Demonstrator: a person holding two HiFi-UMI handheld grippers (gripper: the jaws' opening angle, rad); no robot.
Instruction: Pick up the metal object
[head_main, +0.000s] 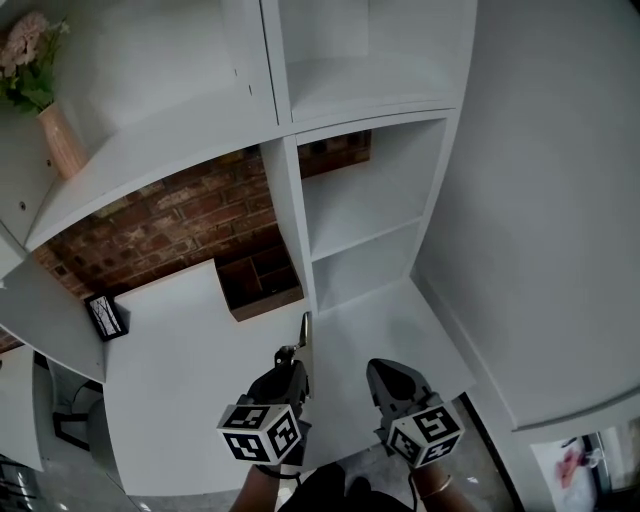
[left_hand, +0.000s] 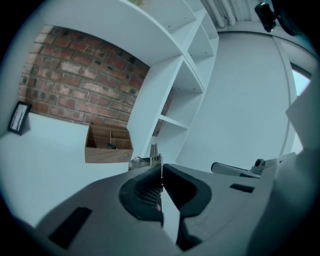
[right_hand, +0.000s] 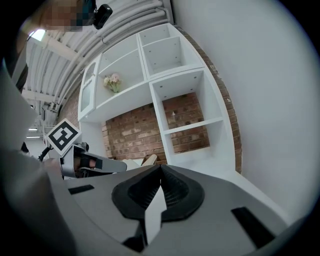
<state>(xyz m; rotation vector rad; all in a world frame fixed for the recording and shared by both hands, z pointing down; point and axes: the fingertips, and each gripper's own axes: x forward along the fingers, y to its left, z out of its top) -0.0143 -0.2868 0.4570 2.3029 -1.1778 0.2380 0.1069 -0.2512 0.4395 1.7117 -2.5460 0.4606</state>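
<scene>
My left gripper (head_main: 291, 368) is shut on a thin metal object (head_main: 303, 335), held above the white desk (head_main: 170, 380). In the left gripper view the jaws (left_hand: 161, 171) are pressed together on the object's flat edge, and its silvery end (left_hand: 149, 160) pokes out past the tips. My right gripper (head_main: 380, 372) hovers just right of the left one, shut with nothing between its fingers (right_hand: 160, 168). The right gripper view also shows the left gripper (right_hand: 87, 164) at the left, with its marker cube.
A wooden organizer box (head_main: 260, 285) sits on the desk against the brick wall, with a small picture frame (head_main: 105, 315) to its left. White shelf compartments (head_main: 365, 215) rise straight ahead. A vase with flowers (head_main: 55, 130) stands on the upper left shelf.
</scene>
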